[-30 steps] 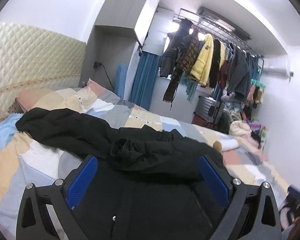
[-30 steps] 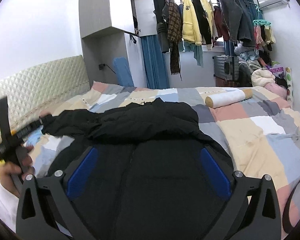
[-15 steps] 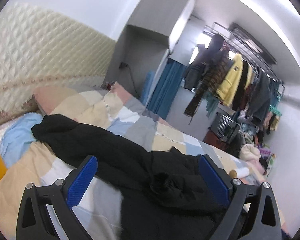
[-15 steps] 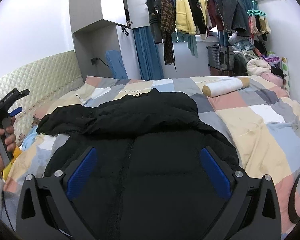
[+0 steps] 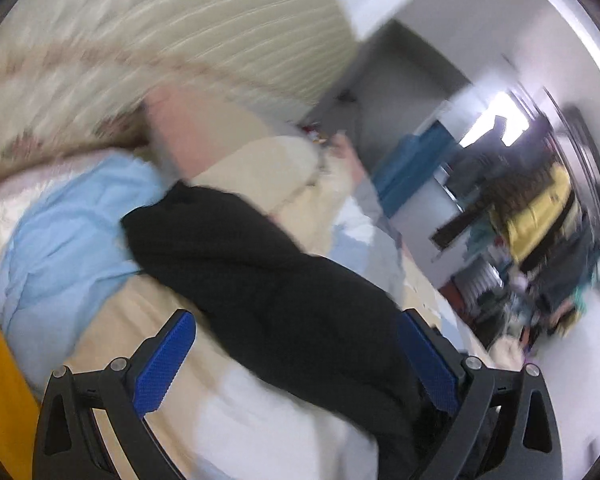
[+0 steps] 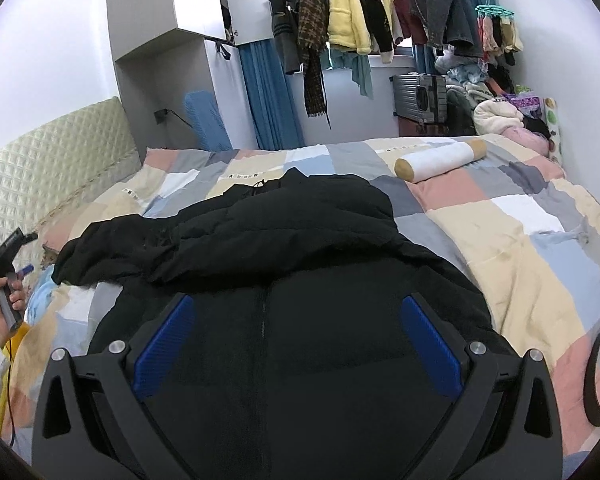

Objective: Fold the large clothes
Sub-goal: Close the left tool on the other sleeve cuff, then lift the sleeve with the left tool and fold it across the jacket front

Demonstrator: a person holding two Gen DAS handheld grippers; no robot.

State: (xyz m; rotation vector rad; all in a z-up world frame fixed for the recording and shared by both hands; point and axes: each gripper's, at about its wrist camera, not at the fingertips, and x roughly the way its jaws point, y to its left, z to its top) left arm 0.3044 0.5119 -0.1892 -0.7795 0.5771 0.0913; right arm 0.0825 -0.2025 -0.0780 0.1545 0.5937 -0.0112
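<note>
Right wrist: one black jacket [image 6: 284, 248] on bed [image 6: 532, 240]; two tools [image 6: 296, 344] [image 5: 296, 356], both spread wide, empty.

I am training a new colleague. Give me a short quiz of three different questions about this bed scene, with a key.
1. True or false: the right tool is open above the black coat.
2. Which object lies on the bed beyond the coat: A) roll pillow, B) laptop, C) shoe?
3. Fill in: the sleeve lies partly over a light ____ cloth.

Key: 1 true; 2 A; 3 blue.
</note>
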